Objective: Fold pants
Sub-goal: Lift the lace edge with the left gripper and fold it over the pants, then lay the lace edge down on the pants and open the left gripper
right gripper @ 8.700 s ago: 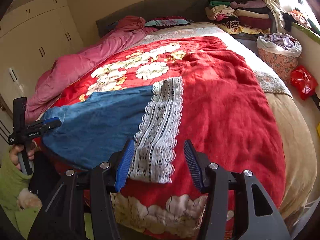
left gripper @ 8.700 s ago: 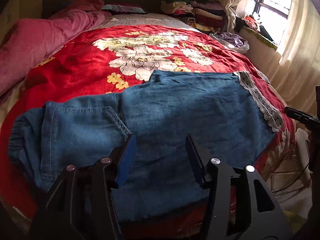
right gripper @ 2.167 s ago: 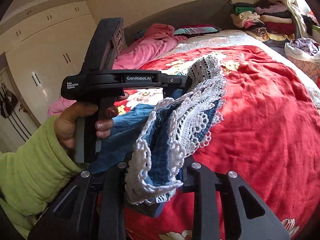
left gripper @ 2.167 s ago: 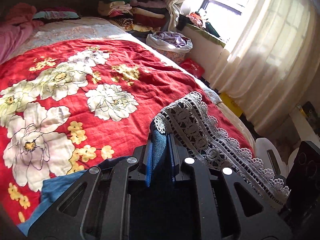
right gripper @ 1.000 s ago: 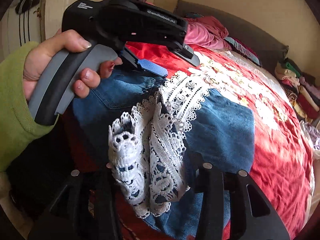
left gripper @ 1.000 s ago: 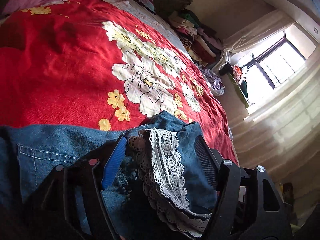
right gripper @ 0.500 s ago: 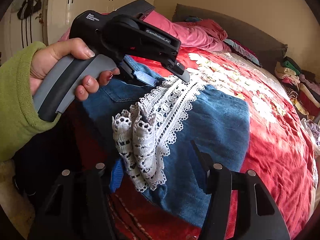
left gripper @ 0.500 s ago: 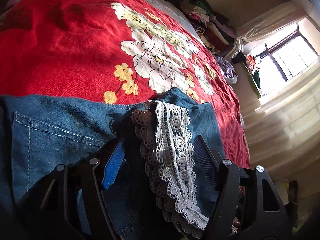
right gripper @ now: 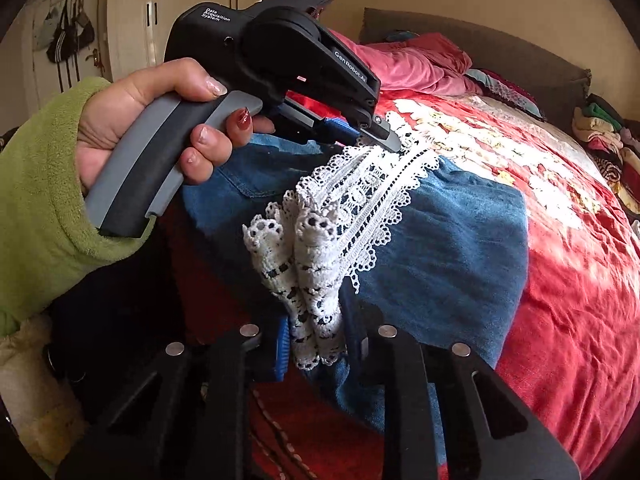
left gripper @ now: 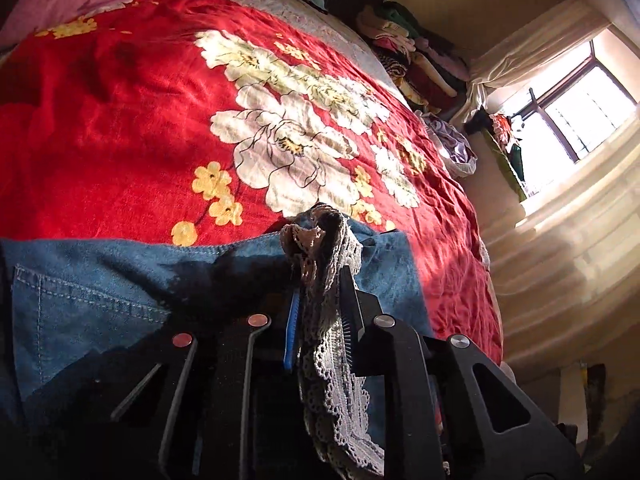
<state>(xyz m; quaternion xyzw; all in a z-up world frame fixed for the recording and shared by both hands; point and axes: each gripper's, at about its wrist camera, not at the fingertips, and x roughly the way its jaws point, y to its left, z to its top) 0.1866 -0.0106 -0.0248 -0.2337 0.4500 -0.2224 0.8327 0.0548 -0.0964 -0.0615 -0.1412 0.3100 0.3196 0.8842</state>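
Blue denim pants with a white lace hem lie folded over on a red floral blanket. My left gripper has its jaws closing, and both pads press on the bunched lace hem. In the right wrist view the pants spread across the bed's near corner. My right gripper is also closing, with a wad of lace hem pinched between its fingers. A hand in a green sleeve holds the left gripper, whose tips bite the far end of the same lace edge.
A pink duvet lies at the dark headboard. Folded clothes are stacked at the far corner beside a basket. A bright window with curtains is on the right. Cream wardrobe doors and hanging bags stand on the left.
Both grippers stood wide around the lace hem a second ago and have since closed onto it. The lace is now bunched tightly between each pair of pads.
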